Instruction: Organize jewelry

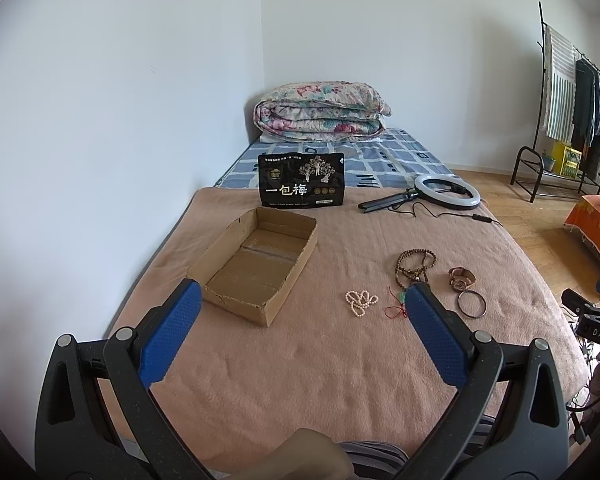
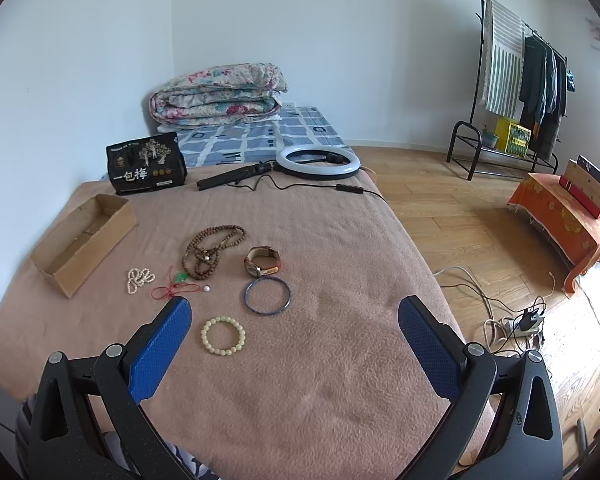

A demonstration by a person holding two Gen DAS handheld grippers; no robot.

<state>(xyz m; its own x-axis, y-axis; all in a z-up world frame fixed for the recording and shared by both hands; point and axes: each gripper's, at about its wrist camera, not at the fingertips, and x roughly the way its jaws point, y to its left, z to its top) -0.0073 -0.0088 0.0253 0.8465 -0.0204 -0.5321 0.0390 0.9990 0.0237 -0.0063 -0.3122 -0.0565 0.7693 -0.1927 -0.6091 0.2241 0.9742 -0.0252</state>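
An open, empty cardboard box (image 1: 256,266) lies on the pink blanket, also in the right wrist view (image 2: 82,242). To its right lie a pearl strand (image 1: 360,302) (image 2: 139,279), a red-cord jade pendant (image 2: 177,285), brown wooden prayer beads (image 2: 212,250) (image 1: 416,262), a brown watch (image 2: 262,266) (image 1: 462,278), a dark bangle (image 2: 267,295) (image 1: 471,304) and a cream bead bracelet (image 2: 223,335). My left gripper (image 1: 302,298) is open and empty, above the blanket near the box. My right gripper (image 2: 294,314) is open and empty, just short of the bangle and bracelet.
A black snack bag (image 1: 301,180) stands behind the box. A ring light (image 2: 318,162) with cable lies at the back right. A folded quilt (image 1: 322,112) sits at the bed's head. The bed's right edge drops to wooden floor with cables (image 2: 512,320).
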